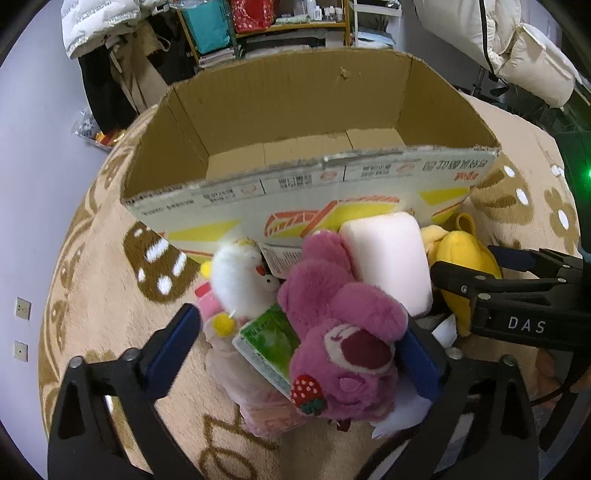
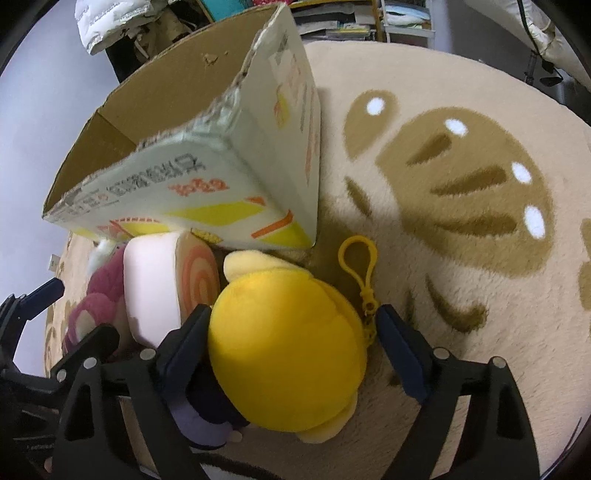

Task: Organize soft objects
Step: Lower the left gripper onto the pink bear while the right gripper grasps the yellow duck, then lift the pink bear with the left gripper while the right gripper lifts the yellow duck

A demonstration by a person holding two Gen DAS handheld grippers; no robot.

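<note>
A pile of soft toys lies on the rug in front of an open cardboard box [image 1: 295, 184]. My left gripper [image 1: 299, 347] is open, its fingers either side of a pink bear plush [image 1: 340, 332] with a strawberry and a green tissue pack [image 1: 269, 339]. A white plush [image 1: 236, 277] and a pink roll cushion [image 1: 388, 258] lie beside them. My right gripper [image 2: 291, 332] is open around a yellow plush [image 2: 284, 347] with a yellow clip [image 2: 364, 273]; its left pad touches the plush. The roll cushion [image 2: 162, 284] and the box [image 2: 207, 184] show there too.
A beige rug [image 2: 461, 184] with brown patterns covers the floor. Shelves [image 1: 277, 29] and hanging white jackets [image 1: 517, 48] stand behind the box. My right gripper's body [image 1: 517, 295] shows at the right of the left wrist view. A pink bag [image 1: 251, 387] lies under the toys.
</note>
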